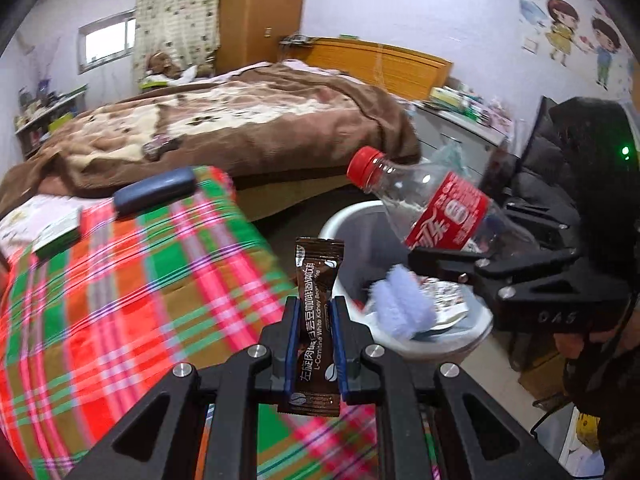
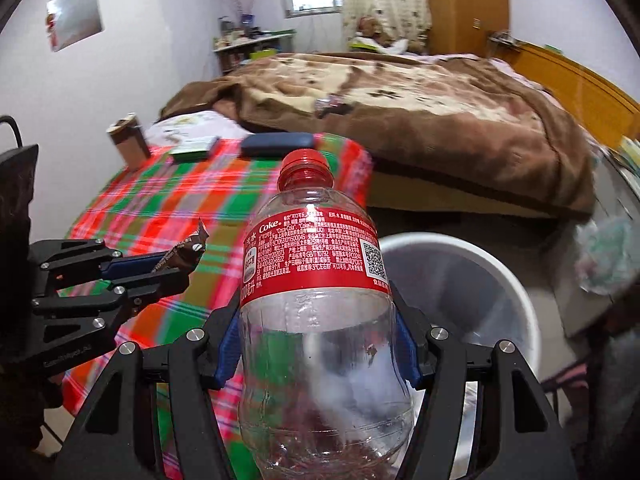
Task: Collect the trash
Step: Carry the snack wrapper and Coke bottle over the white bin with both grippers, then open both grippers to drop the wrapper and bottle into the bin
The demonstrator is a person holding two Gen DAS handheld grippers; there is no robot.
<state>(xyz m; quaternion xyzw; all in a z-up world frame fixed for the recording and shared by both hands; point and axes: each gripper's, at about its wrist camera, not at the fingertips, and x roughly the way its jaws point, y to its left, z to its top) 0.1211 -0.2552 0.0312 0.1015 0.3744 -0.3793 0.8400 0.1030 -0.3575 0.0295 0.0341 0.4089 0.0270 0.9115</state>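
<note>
The left tool (image 1: 316,336) is pressed together on a brown foil coffee sachet (image 1: 318,300), which stands upright between its blue pads, long axis along the fingers. The right tool (image 2: 320,340) is clamped on the lower body of an empty clear plastic cola bottle with red cap and label (image 2: 316,300), neck pointing away from the hand.

The deciding relation is that the round white plastic waste bin (image 1: 348,216) lies ahead of and below both tools. In the left wrist view the bottle hangs tilted directly over the bin's mouth, while the sachet sits just short of its near rim, above the edge of the bench under its red-and-green plaid cloth (image 1: 120,280). The right hand therefore appears the nearer to release.

Obscured: the bin's near rim and much of its contents, of which only a pale fluffy wad (image 1: 400,304) and some paper show. The cloth is motion-blurred.
</note>
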